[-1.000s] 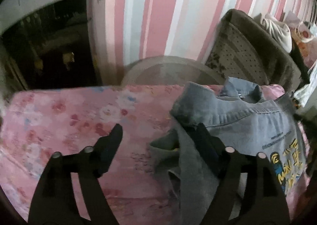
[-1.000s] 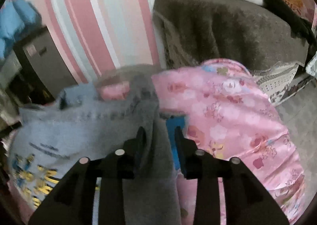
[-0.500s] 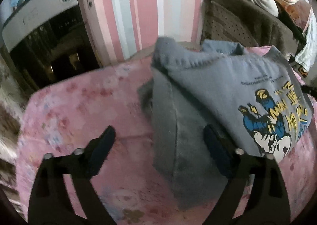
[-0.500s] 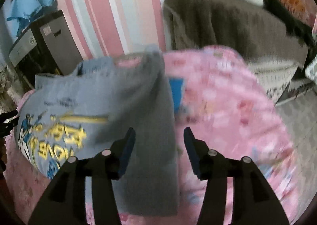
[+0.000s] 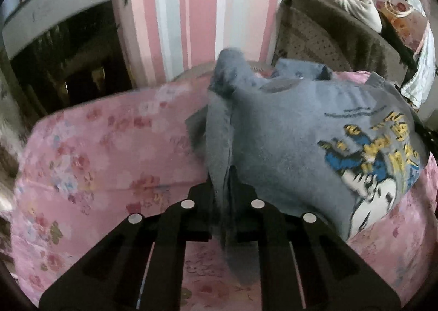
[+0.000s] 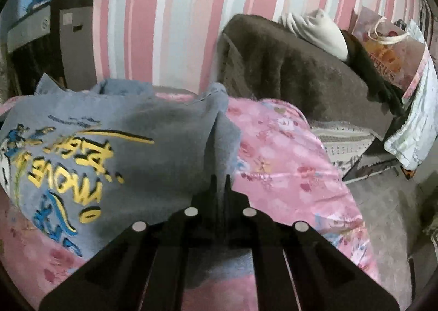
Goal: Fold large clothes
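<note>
A grey sweatshirt (image 5: 287, 133) with a yellow, blue and white cartoon print lies on a pink floral bedspread (image 5: 95, 152). My left gripper (image 5: 223, 182) is shut on a fold of the sweatshirt's left side and holds it raised. In the right wrist view the sweatshirt (image 6: 109, 141) shows its print upside down. My right gripper (image 6: 221, 178) is shut on a fold of its right side, over the bedspread (image 6: 287, 163).
A pink, white and grey striped wall (image 6: 178, 17) stands behind. A brown blanket-covered seat (image 6: 287, 70) with a white garment (image 6: 320, 31) is at the right. A dark cabinet (image 5: 54, 50) stands at the left. A printed bag (image 6: 388, 45) is at the far right.
Both grippers were open around the sweatshirt's sides and have closed on folds of it. The sweatshirt has risen and spread between them, its print now facing up.
</note>
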`<state>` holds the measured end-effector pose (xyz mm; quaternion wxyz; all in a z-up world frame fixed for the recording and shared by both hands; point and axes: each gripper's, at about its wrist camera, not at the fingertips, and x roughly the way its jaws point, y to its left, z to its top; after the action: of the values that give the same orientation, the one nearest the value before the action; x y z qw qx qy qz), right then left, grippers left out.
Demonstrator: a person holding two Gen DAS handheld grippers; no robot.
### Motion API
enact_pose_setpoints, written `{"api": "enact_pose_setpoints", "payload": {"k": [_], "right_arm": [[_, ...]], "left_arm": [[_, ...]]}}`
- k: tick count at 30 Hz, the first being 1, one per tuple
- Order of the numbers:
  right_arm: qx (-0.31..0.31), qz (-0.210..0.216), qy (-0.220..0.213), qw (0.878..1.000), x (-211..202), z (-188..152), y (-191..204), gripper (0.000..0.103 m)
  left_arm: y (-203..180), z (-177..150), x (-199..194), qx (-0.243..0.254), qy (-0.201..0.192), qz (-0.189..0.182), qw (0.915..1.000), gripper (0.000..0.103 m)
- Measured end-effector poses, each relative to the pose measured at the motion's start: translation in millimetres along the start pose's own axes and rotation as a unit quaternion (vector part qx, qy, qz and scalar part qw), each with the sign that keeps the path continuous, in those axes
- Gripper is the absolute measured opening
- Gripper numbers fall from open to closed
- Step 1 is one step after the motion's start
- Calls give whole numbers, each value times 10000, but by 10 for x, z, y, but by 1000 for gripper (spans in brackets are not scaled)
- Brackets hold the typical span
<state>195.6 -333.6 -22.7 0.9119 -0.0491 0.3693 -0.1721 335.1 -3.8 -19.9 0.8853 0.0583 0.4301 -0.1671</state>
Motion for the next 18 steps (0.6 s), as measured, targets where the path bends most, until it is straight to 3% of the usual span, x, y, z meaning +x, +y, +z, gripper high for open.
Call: {"api": "enact_pose_setpoints", "payload": {"k": [4,8,9,11,12,13,18], "right_arm": [[327,370,313,9983,122,-83,-123,1],[430,611,401,9964,158,-74,-141,2],[508,716,444,9951,156,-70,-171,3],[826,984,428,9908,124,-40,-256,7],[990,1126,398,9879,84,-22,-310,7],[1127,1259,396,9848,58,-12,-357,12],[1469,1841,364,9712,-177,-118,-502,38]], "left_arm": [[39,-44,69,59,60,-92,9999,11],[-35,-58,66,254,36,114,9996,15],[-64,-61,26,281,-25,221,9994,21],[-80,-52,-31,249,-63,395,9989,50],[-82,-51,-96,197,-136,437,9988,70],[-80,-56,-151,154,-213,410,9988,79],[-90,-199,-379,31,-228,17,9997,80]]}}
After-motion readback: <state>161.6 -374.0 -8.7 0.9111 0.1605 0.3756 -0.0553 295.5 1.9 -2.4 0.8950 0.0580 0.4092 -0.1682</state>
